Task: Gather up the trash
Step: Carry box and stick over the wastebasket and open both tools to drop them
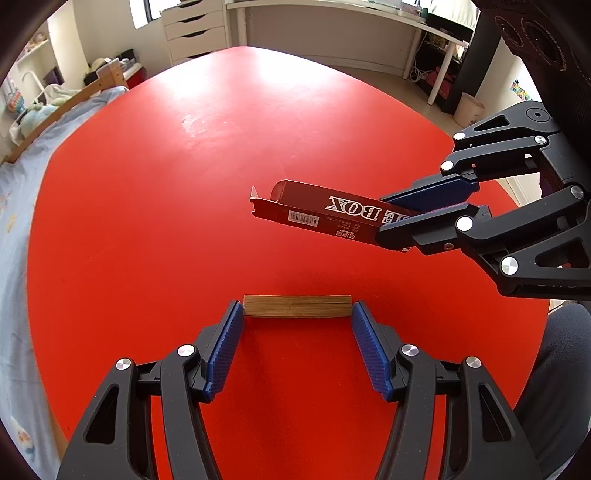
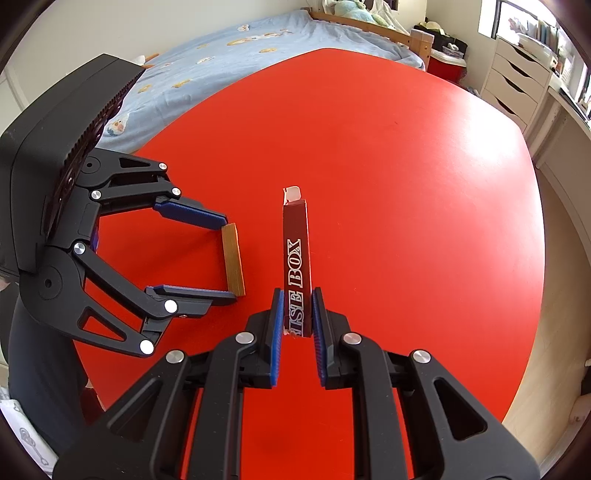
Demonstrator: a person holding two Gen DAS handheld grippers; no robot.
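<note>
A tan stack of cards (image 1: pixel 297 305) sits between the fingertips of my left gripper (image 1: pixel 297 308), which is shut on its two short ends just above the red table (image 1: pixel 166 184). My right gripper (image 2: pixel 297 295) is shut on one end of a dark red carton marked "BOX" (image 2: pixel 296 254) and holds it above the table. The carton's far end has an open torn flap. In the left wrist view the right gripper (image 1: pixel 424 210) holds the carton (image 1: pixel 325 212) up and to the right of the card stack. In the right wrist view the left gripper (image 2: pixel 231 258) and the card stack (image 2: pixel 232 258) lie left of the carton.
A bed with a blue sheet (image 2: pixel 221 55) borders the table's far side. White drawers (image 1: pixel 194 26) and a white desk (image 1: pixel 332 14) stand beyond the table. A white bin (image 1: pixel 468 109) stands on the floor at the right.
</note>
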